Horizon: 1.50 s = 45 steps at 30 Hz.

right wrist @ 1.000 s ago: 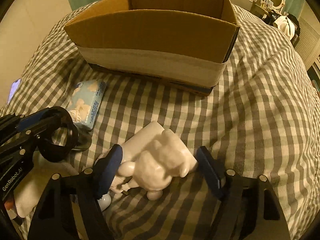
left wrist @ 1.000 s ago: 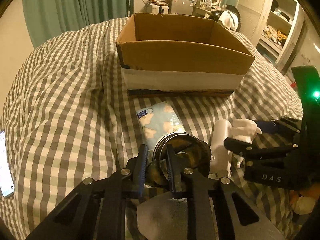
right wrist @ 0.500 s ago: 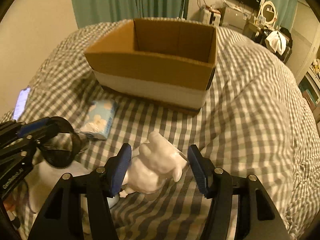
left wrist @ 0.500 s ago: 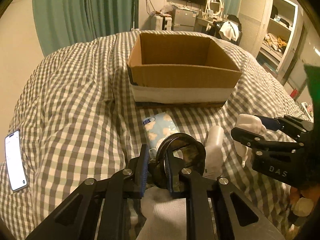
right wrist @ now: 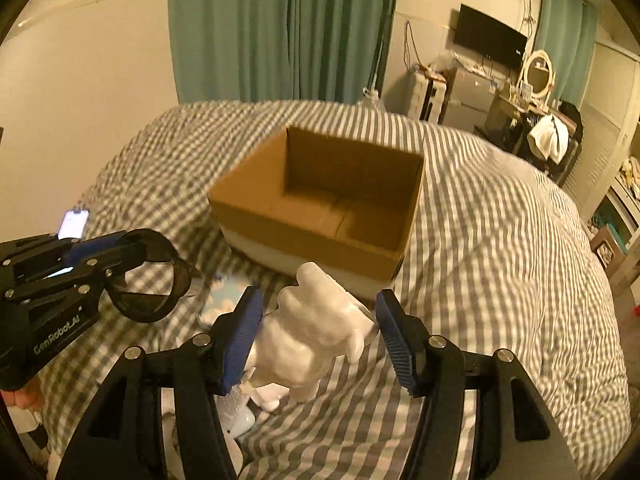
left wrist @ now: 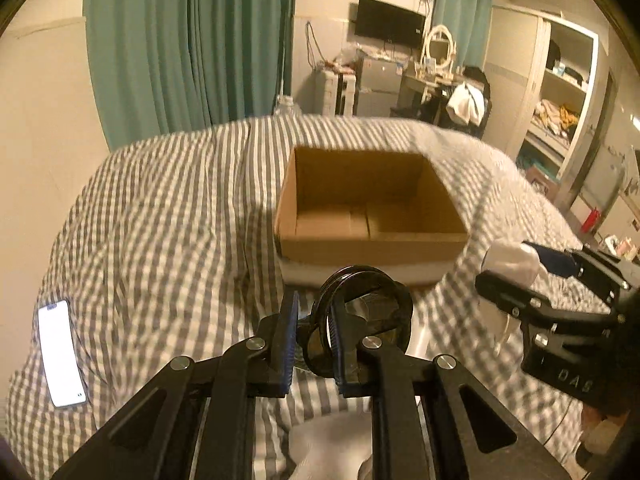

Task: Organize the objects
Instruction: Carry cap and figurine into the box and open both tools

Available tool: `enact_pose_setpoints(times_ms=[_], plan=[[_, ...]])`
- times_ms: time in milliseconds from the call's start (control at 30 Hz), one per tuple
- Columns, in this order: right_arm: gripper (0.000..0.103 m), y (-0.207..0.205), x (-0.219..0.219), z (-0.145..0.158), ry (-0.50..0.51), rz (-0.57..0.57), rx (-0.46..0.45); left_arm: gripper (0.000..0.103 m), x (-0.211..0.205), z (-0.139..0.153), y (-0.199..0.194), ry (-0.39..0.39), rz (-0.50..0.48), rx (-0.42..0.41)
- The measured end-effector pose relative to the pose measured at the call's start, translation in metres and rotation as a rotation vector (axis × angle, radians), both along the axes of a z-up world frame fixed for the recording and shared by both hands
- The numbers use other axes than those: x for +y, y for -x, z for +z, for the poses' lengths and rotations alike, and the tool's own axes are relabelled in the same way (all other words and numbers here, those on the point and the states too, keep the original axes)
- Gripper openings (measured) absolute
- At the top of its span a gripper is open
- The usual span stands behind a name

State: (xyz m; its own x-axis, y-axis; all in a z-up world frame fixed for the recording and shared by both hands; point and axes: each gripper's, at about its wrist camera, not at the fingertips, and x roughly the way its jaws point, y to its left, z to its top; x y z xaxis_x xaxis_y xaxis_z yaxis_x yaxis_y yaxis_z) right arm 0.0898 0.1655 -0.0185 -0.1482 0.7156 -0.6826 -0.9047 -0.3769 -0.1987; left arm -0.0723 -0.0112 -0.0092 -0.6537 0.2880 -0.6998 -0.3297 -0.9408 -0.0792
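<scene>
A bed covered in a grey-and-white checked quilt (left wrist: 160,240) fills most of both views, with long teal curtains (left wrist: 192,44) hanging behind it. On the quilt sits an open brown cardboard box with a white band along its lower wall (left wrist: 372,246); its inside shows only bare cardboard flaps. The left gripper (left wrist: 314,334) has its blue-padded fingers (left wrist: 289,332) drawn close together, pinching the rim of a round dark-framed glass object, a lens-like ring (left wrist: 366,316), which it holds in the air in front of the near wall of the box; the right wrist view shows the same ring (right wrist: 150,276) off the quilt, to the left of the box. The right gripper (right wrist: 318,338) stands much wider, and between its blue pads is a glossy white ceramic animal figurine (right wrist: 316,330), carried above the quilt short of the near corner of the box; the left pad touches the figurine, while whether the right pad bears on it cannot be told. In the left wrist view the figurine (left wrist: 510,262) shows at the tip of that gripper, to the right of the box. A pale blue patterned tissue packet (right wrist: 224,300) lies on the quilt below the ring, blurred. A white smartphone with a lit screen (left wrist: 60,360) rests far left on the quilt, well apart from the box.
</scene>
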Motion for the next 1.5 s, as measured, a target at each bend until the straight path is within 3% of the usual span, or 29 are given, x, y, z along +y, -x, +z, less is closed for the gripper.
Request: enact_pose_setpoints(times_ms=[333,767,1133,1500], plan=[[0.059,0.013,0.029,0.063,-0.110,0.035,0.014,0.015,0.018,0.052,0.044,-0.011,0.007,0.068],[0.059,0.019,0.112,0.094,-0.106,0.014,0.037,0.015,0.049,0.067,0.117,0.062,0.028,0.081],[0.059,0.017,0.171,0.072,-0.041,-0.008,0.053,0.015,0.074,0.041,0.155,0.080,-0.010,0.097],[0.059,0.009,0.238,0.009,0.053,-0.039,0.027,0.015,0.099,-0.030,0.206,0.088,-0.071,0.004]])
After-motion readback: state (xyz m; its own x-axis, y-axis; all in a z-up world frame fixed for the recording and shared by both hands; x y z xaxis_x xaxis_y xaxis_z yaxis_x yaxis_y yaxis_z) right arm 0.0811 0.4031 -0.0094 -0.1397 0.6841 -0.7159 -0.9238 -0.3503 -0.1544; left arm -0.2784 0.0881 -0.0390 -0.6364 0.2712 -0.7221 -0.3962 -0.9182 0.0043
